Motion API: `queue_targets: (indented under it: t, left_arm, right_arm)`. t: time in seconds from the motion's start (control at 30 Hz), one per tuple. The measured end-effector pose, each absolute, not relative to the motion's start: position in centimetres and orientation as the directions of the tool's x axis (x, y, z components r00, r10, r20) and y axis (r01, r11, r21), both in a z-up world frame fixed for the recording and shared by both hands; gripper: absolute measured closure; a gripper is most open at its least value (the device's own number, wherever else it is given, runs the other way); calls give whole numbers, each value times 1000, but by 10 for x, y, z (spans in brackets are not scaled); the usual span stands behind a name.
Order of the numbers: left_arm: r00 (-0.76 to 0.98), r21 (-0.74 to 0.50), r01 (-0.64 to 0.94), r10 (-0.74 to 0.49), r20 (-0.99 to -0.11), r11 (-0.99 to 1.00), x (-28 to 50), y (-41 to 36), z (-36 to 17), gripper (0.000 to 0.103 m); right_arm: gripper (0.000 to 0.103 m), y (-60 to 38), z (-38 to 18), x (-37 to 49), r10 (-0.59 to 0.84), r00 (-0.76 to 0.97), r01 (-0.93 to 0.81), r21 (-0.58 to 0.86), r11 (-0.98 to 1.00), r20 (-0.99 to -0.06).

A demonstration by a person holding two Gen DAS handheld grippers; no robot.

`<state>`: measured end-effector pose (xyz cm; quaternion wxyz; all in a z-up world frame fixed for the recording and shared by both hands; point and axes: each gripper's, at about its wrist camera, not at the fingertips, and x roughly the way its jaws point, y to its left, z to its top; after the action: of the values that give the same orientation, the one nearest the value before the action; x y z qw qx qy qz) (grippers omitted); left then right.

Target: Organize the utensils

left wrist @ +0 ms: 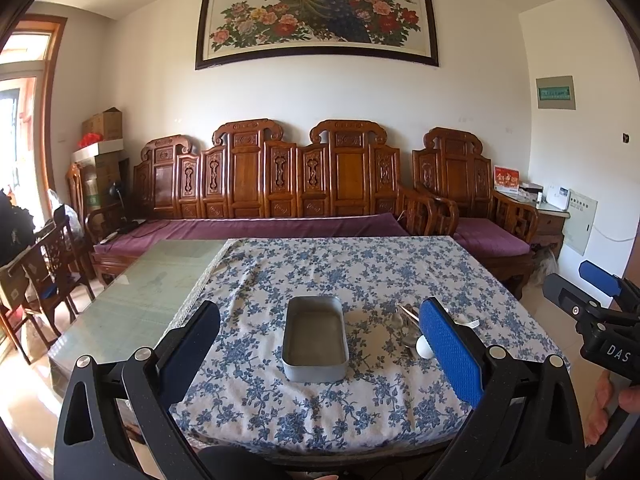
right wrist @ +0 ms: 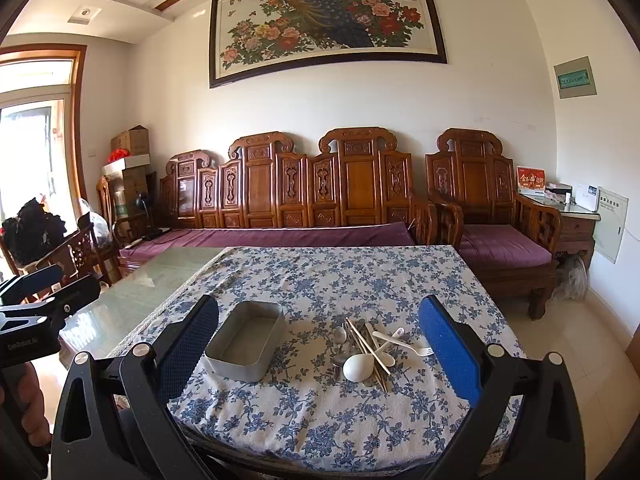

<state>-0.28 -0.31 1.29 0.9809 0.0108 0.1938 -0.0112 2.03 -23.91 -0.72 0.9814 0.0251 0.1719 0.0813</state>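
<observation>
The utensils (right wrist: 368, 350) are heaped on the tablecloth (right wrist: 320, 280) just right of the metal tray (right wrist: 246, 340), ahead between the right gripper's (right wrist: 320, 344) wide-spread fingers; the left gripper (left wrist: 320, 340) is likewise held wide, framing the tray.

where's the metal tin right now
In the right wrist view the metal tin sits empty on the floral tablecloth, left of centre, just left of the pile of utensils and apart from it.
</observation>
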Motion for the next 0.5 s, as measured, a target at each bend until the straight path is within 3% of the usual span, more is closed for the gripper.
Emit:
queue_targets:
  t: [0.5]
  left_arm:
    - [926,13,25,-19,-377,1000,-3,1,12,6]
  right_arm:
    - [2,-238,-8,19,171,928,-154,77,985,-330]
